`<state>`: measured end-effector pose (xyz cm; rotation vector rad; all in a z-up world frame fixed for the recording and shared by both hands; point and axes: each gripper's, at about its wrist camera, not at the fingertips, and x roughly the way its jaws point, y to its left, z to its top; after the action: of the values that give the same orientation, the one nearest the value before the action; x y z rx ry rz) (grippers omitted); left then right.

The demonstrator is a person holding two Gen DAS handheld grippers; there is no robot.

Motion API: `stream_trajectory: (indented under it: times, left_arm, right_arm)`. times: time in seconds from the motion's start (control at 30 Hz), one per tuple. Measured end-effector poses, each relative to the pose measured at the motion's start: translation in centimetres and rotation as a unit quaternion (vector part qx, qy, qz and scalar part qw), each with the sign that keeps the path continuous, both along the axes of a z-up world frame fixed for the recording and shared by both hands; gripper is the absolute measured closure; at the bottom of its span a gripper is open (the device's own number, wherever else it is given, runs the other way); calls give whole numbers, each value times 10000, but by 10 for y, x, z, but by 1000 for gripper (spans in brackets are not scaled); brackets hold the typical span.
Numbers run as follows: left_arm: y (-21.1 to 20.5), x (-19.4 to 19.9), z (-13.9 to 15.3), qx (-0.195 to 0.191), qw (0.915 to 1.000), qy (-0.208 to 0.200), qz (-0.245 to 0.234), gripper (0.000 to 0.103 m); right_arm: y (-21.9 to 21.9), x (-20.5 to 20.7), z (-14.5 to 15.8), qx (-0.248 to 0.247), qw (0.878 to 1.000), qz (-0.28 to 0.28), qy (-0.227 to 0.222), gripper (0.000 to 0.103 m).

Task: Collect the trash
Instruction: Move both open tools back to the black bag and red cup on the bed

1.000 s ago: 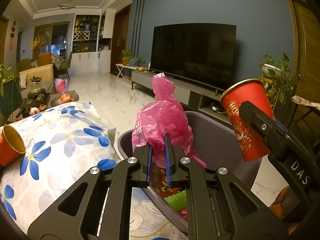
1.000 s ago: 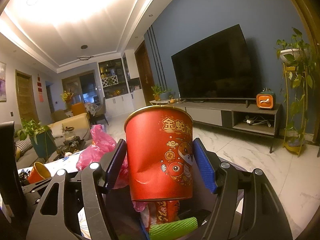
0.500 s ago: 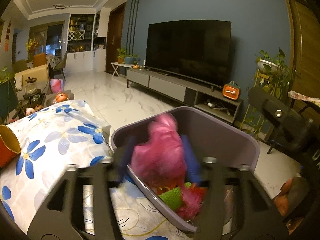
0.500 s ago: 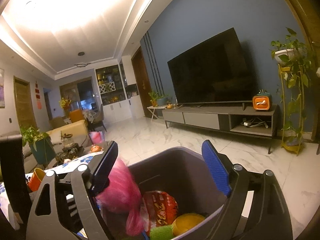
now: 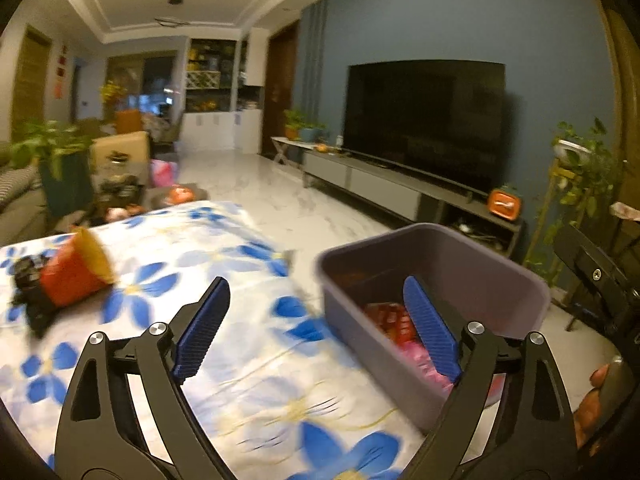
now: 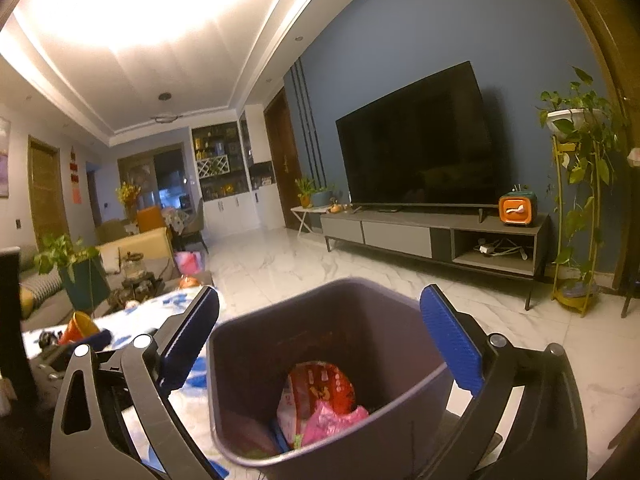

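A grey-purple trash bin (image 5: 500, 276) stands at the right end of the floral table; it also shows in the right wrist view (image 6: 256, 360). Inside lie a pink plastic bag (image 6: 334, 420) and a red paper cup (image 6: 320, 388). My left gripper (image 5: 316, 328) is open and empty above the table, left of the bin. My right gripper (image 6: 320, 344) is open and empty over the bin's mouth. A second red paper cup (image 5: 76, 272) lies on its side at the table's left, also in the right wrist view (image 6: 80, 326).
The table has a white cloth with blue flowers (image 5: 224, 360). A dark object (image 5: 28, 292) lies beside the tipped cup. A sofa and plants (image 5: 52, 168) stand behind the table. A TV stand (image 6: 436, 236) and plant rack (image 6: 576, 200) line the far wall.
Both grippers opened. The pink bag and the red cup dropped into the bin. My left gripper swung left towards the table; the right one stays over the bin.
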<state>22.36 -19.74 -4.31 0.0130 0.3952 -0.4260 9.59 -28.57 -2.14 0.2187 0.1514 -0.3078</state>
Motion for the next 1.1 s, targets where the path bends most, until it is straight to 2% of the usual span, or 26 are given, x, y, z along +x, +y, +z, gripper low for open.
stream_trajectory:
  times: [0.2, 0.33, 0.43, 0.7, 0.87, 1.1]
  left_arm:
    - [53, -19, 1, -50, 9970, -35, 775, 13]
    - [95, -32, -1, -132, 9912, 5, 1318, 13]
    - [127, -40, -2, -192, 9859, 78, 1661, 13]
    - [217, -61, 2, -369, 9635, 101, 2651, 13]
    - [252, -71, 7, -414, 9540, 76, 2967, 13]
    - [281, -72, 12, -420, 9471, 48, 3180, 13]
  right_arm:
    - [24, -4, -4, -46, 9997, 217, 133, 6]
    - [45, -5, -2, -155, 9989, 425, 138, 6]
    - [63, -5, -1, -222, 9977, 628, 144, 6]
    - [117, 1, 3, -375, 9913, 1255, 157, 6]
    - [145, 9, 4, -403, 9865, 1574, 194, 6]
    - [183, 35, 6, -574, 9784, 1969, 270, 6]
